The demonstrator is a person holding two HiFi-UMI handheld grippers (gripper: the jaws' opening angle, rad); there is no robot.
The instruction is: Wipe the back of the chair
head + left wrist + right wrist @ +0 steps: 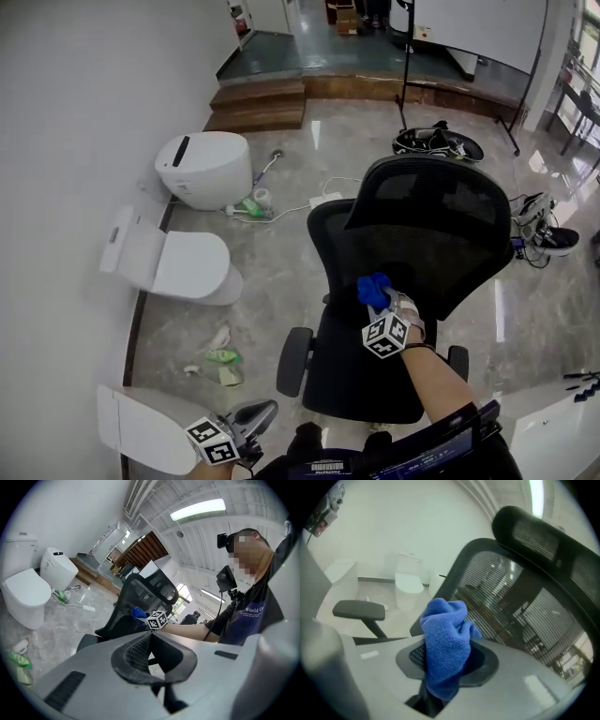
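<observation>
The shiny gray floor (281, 277) had a black chair (422, 225) standing in the middle. 2 white toilets (202, 167) sat by the wall. Green bottles (223, 357) & a white plug strip (325, 200) w/ cord lay nearby.

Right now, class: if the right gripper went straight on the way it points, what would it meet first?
The right gripper, shut on the blue cloth, would likely press that cloth against the chair's mesh backrest first; exact depth is unclear.
</observation>
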